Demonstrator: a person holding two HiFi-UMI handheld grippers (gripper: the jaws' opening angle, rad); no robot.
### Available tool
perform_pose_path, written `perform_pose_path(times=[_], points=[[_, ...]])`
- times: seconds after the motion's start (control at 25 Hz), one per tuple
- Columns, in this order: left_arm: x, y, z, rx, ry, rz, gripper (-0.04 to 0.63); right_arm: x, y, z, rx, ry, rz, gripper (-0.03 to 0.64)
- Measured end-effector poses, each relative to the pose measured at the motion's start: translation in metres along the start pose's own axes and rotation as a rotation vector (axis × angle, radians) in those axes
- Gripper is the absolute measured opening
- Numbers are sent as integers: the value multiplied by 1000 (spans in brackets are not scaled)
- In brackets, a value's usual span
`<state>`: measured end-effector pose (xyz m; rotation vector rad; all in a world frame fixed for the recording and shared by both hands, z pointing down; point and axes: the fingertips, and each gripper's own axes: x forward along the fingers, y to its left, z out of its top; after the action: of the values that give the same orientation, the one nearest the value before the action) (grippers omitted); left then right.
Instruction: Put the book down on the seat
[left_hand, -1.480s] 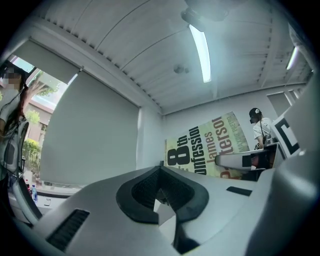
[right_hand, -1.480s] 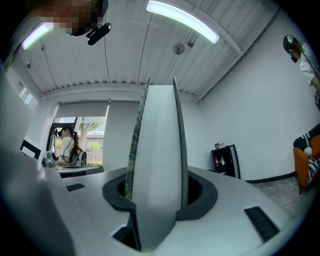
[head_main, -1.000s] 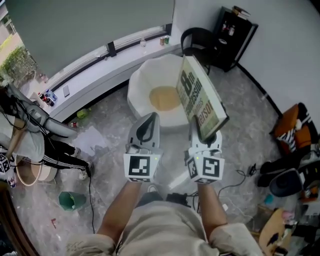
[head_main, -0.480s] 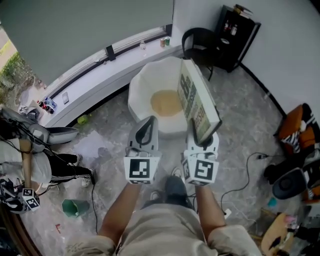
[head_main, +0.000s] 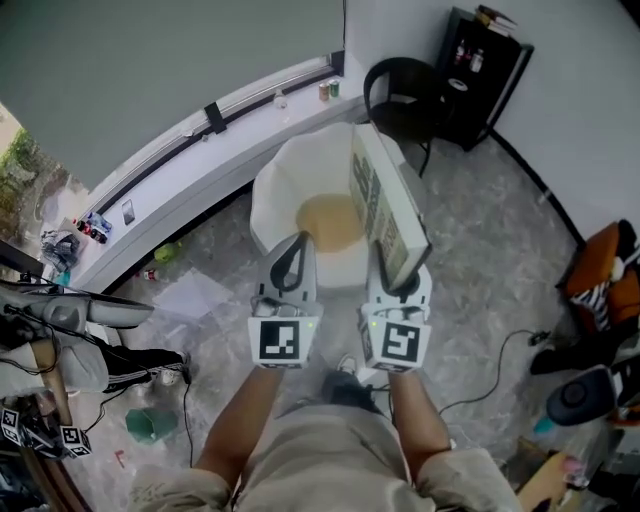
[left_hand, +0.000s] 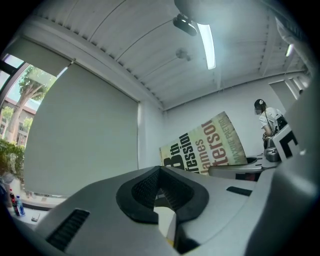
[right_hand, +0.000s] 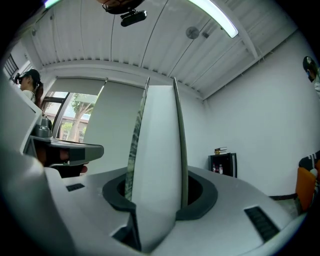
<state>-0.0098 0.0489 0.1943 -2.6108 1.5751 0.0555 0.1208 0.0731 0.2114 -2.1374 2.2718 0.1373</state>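
Note:
A thick book (head_main: 385, 205) with a pale green cover stands on edge in my right gripper (head_main: 397, 282), which is shut on its lower end. It hangs above the right side of a white armchair (head_main: 275, 185), beside the tan seat cushion (head_main: 330, 220). In the right gripper view the book's page edge (right_hand: 157, 165) rises straight up between the jaws. My left gripper (head_main: 297, 242) is shut with nothing in it, level with the right one at the armchair's front edge. The left gripper view shows the book's cover (left_hand: 205, 145) to its right.
Behind the armchair stand a black chair (head_main: 400, 85) and a black cabinet (head_main: 485, 60). A long white window ledge (head_main: 200, 130) runs at the back left. On the marble floor lie a paper sheet (head_main: 195, 295), a green bucket (head_main: 150, 422), cables (head_main: 500, 360) and an orange bag (head_main: 600, 270).
The armchair has come a little closer below both grippers. The book has turned more edge-on and upright. Both grippers keep their state.

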Motion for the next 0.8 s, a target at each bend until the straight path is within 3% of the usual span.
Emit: perform_pose_path(times=[0.32,0.64,0.8], points=[[73,-28,2,40,-10,26,6,51,-58,-13,9,13,54,163],[121,0,-3,20,13,35,6,108,-56,-16,12,53,75,163],[136,16,-24,-4,10,41,6,131,-51,-34,-2,56,78,163]])
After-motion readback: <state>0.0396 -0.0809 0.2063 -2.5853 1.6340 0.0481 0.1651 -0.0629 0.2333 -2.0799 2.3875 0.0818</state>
